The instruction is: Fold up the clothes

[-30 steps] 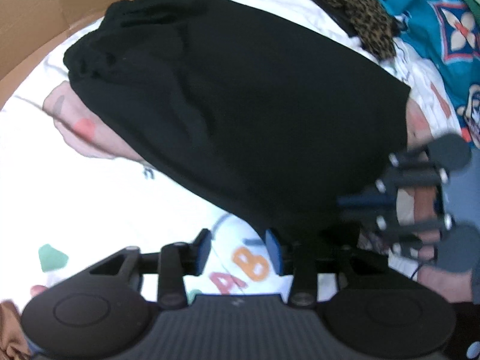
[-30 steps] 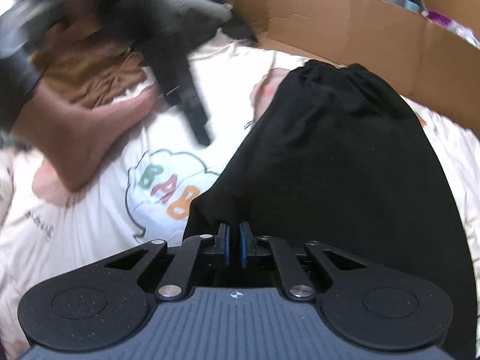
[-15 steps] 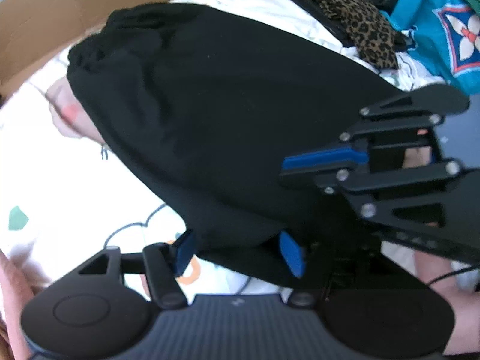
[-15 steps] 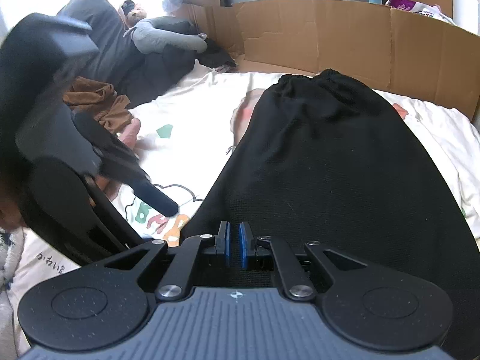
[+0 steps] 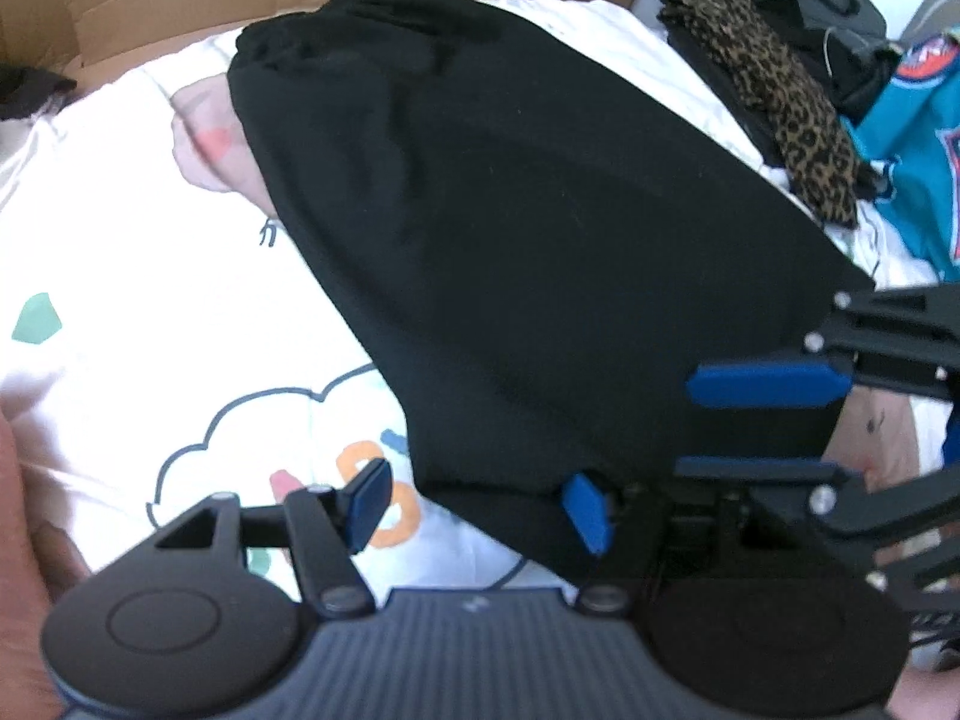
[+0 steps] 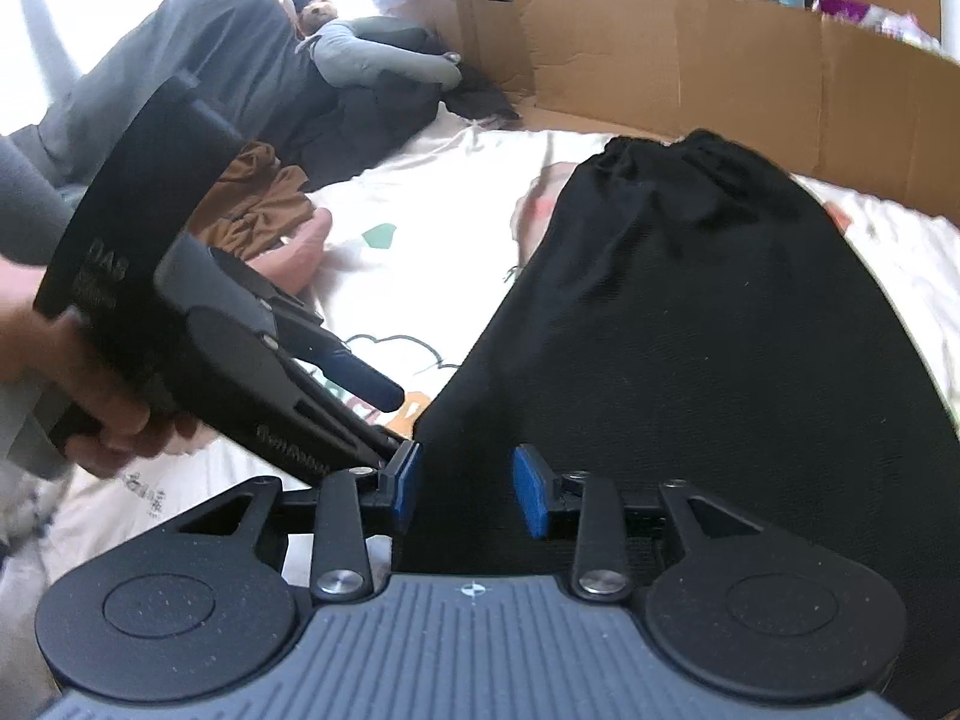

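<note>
on the bed (image 5: 120, 228) a black garment (image 5: 540, 240) lies spread flat, unfolded; left claw (image 5: 480, 501) and right claw (image 6: 465, 489) both gape at its near hem, gripping nothing.

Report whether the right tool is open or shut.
Open: the right tool has its blue pads apart, with the black garment between them.

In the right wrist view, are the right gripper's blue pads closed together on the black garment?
No, the right gripper stands open, its blue pads well apart with the black garment lying between them.
</note>
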### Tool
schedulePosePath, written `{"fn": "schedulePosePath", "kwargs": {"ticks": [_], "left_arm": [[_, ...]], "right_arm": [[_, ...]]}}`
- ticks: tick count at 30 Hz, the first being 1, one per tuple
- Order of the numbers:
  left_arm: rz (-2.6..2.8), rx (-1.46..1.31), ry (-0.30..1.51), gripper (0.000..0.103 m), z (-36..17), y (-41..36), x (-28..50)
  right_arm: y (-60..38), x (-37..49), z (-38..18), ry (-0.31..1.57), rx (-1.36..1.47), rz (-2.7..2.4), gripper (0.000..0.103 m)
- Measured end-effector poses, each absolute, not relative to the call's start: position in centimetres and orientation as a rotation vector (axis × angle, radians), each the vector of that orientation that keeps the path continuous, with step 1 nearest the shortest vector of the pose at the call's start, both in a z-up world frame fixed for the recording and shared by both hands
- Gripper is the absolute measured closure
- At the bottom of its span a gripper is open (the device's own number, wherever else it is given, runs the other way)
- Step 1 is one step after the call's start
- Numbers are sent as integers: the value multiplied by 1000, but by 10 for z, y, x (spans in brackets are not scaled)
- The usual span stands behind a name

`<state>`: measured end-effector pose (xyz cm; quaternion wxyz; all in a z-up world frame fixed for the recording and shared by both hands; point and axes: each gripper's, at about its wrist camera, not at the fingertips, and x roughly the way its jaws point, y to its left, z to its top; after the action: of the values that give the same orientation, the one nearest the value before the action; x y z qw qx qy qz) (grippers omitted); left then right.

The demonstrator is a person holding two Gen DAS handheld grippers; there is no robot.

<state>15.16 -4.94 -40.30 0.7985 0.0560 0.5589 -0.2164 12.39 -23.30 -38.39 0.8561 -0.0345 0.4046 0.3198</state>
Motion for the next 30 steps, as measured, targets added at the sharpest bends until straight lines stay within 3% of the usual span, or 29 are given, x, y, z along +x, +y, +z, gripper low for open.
{"fn": "schedulePosePath", "kwargs": {"ticks": [12,15,19,30], "left_arm": [[-458,-82,1196,38,-396,-33,178],[-425,-141,1200,38,-398,-31,179],[-399,-145,1202,38,-406,-38,167],[-360,-58,1191,37,-424,-41,156]], "right_arm": [[-218,119,-399,891,-167,675,62],[-223,122,-400,888,-174,637,83],[-234,126,-399,888,-140,597,98],[-246,127,-398,875,-88,590,102]]}}
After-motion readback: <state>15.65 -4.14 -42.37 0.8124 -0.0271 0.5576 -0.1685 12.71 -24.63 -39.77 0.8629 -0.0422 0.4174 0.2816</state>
